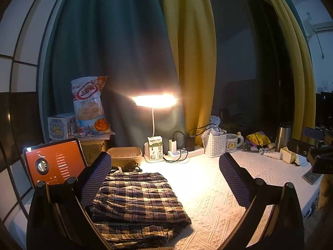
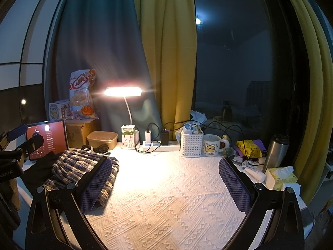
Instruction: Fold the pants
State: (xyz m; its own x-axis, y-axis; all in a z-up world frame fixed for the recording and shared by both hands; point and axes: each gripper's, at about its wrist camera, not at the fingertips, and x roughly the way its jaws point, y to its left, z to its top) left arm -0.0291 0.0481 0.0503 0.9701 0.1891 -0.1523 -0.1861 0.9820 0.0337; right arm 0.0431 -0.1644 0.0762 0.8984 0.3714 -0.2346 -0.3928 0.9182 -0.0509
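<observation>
The plaid pants (image 1: 137,204) lie folded in a stacked bundle on the white textured tablecloth (image 1: 218,204), at the table's left side. They also show in the right wrist view (image 2: 83,170). My left gripper (image 1: 166,179) is open and empty, held above the table with its left finger over the bundle's left edge. My right gripper (image 2: 164,181) is open and empty, over bare cloth to the right of the pants. The right gripper shows at the right edge of the left wrist view (image 1: 312,152). The left gripper shows at the left edge of the right wrist view (image 2: 22,145).
A lit desk lamp (image 1: 155,101), milk carton (image 1: 155,149), power strip (image 1: 183,152), white basket (image 1: 215,145), mug (image 1: 233,143) and steel flask (image 1: 283,135) line the back. A tablet (image 1: 54,164), brown tub (image 1: 124,156) and snack bag (image 1: 89,106) stand at the left.
</observation>
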